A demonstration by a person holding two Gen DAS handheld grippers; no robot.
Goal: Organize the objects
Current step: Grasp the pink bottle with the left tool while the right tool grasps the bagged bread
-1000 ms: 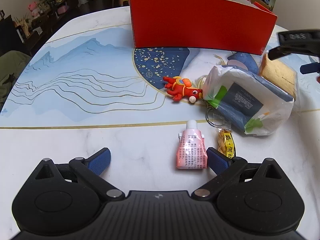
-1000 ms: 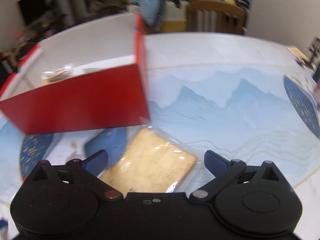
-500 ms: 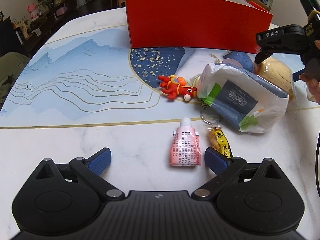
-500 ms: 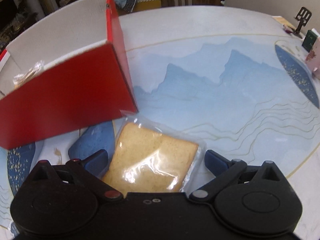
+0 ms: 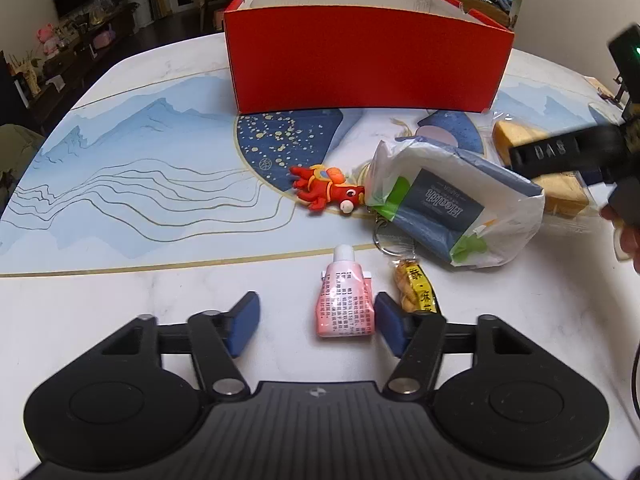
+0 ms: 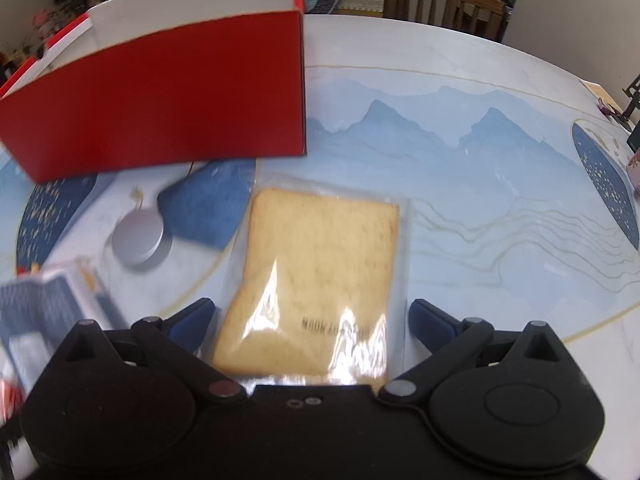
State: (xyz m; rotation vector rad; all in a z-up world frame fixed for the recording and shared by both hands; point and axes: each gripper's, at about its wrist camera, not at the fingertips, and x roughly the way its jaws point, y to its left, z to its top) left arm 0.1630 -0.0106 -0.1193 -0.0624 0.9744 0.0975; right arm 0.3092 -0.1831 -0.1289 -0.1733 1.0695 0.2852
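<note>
My left gripper (image 5: 316,322): jaws spread wide, low over the table (image 5: 120,300), pink tube (image 5: 345,294) between the pads, right pad (image 5: 390,322) touching it. My right gripper (image 6: 310,320): jaws wide, straddling the bagged bread slice (image 6: 320,280), not clamped. Red box (image 5: 368,56) beyond.

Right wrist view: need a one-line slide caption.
Open right gripper straddles a wrapped bread slice lying on the table, red box just behind.
</note>
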